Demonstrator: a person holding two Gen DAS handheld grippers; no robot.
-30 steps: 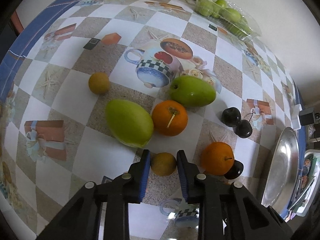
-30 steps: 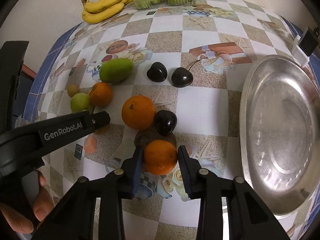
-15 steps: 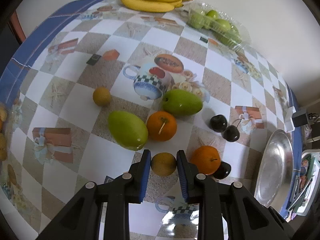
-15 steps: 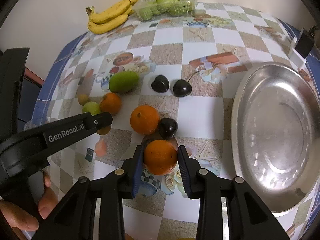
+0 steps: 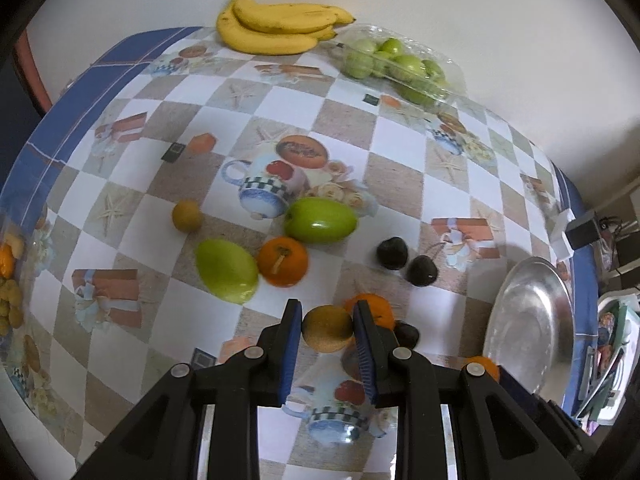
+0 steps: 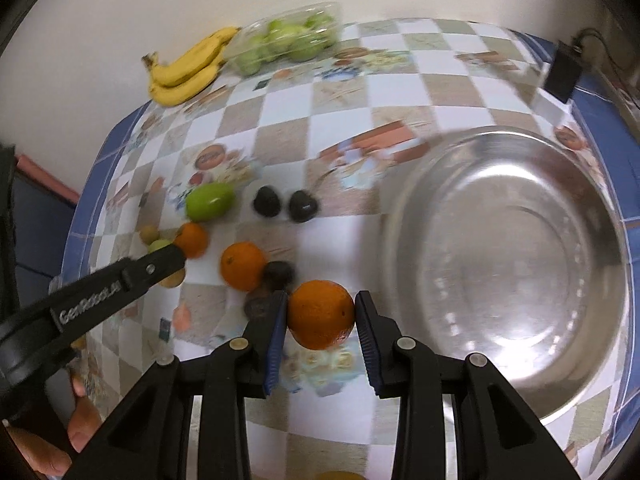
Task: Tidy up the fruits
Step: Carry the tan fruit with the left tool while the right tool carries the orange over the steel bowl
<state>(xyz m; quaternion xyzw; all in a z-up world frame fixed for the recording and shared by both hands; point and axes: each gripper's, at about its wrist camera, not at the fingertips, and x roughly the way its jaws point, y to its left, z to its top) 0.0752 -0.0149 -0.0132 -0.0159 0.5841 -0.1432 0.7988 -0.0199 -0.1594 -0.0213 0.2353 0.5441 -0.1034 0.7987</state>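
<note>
Left gripper (image 5: 327,330) at lower centre, pads pinching small yellow-brown fruit (image 5: 327,328) clear of checkered tablecloth (image 5: 352,124). Right gripper (image 6: 321,314) at lower centre, pads clamping orange (image 6: 321,314) just left of steel bowl (image 6: 520,184). 2 dark plums (image 6: 284,204) at mid-frame.

We see home dining corner. Table (image 5: 120,184) against plain white wall (image 5: 480,20), covered with checkered oilcloth with printed teapots. At far edge, bananas (image 5: 276,28) and plastic box of green fruits (image 5: 396,64). At right, steel tray (image 6: 516,272). Household clutter (image 5: 608,344) beyond right edge.
</note>
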